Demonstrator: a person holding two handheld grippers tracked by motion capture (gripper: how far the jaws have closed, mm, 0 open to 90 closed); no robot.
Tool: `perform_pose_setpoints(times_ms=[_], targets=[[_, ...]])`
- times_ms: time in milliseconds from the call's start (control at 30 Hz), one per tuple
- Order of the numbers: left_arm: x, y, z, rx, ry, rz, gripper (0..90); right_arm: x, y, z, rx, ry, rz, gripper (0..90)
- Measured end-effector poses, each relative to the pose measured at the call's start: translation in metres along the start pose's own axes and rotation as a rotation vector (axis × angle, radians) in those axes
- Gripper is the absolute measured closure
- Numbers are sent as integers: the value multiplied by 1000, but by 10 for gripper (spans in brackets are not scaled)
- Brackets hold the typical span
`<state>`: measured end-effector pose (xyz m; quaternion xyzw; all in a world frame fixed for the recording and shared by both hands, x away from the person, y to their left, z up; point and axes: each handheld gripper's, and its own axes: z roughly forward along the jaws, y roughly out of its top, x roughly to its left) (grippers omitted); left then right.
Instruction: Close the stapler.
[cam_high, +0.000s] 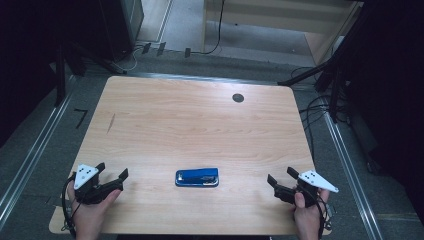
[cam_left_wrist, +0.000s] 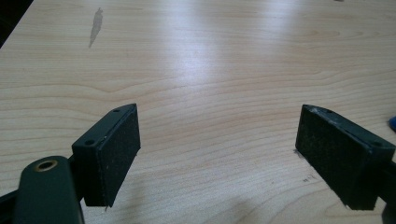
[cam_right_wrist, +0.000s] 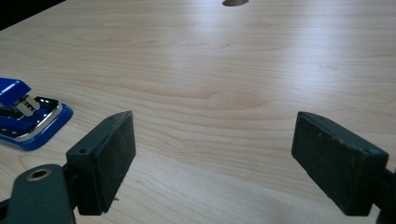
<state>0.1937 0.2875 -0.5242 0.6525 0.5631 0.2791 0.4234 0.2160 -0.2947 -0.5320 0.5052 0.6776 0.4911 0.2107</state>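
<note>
At the near edge of the counter (cam_high: 200, 120), the left gripper (cam_high: 111, 176) and the right gripper (cam_high: 281, 179) both rest with jaws wide apart and hold nothing. Between them, a little farther in, the blue stapler (cam_high: 197, 177) lies flat, well apart from both. I think a grip from one end can push it sideways, because it slides easily on smooth wood.

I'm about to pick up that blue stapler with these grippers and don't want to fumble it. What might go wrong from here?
The stapler lies flat and low on the smooth table, so jaws closing on it may push it sliding rather than grip it. Its front looks slightly sprung open in the right gripper view, so a pinch there might snap it shut or slip. The left gripper and right gripper, both open, flank it, so reaching together risks a collision.
</note>
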Motion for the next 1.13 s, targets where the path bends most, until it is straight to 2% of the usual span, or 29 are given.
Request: perform_pose_setpoints(times_ms=[367,500,933,1133], targets=[[-1,0,0,7,2,6,143,-33,-16,-19,11,-41,63,142],[-1,0,1,8,4,8,143,-42,-20,-29,-5,-63,66,144],[-1,0,1,10,10,9,142,-62,-31,-50,-7,-99,95,147],[-2,1,2,15,9,11,142,-63,-31,-51,-13,-98,99,148]])
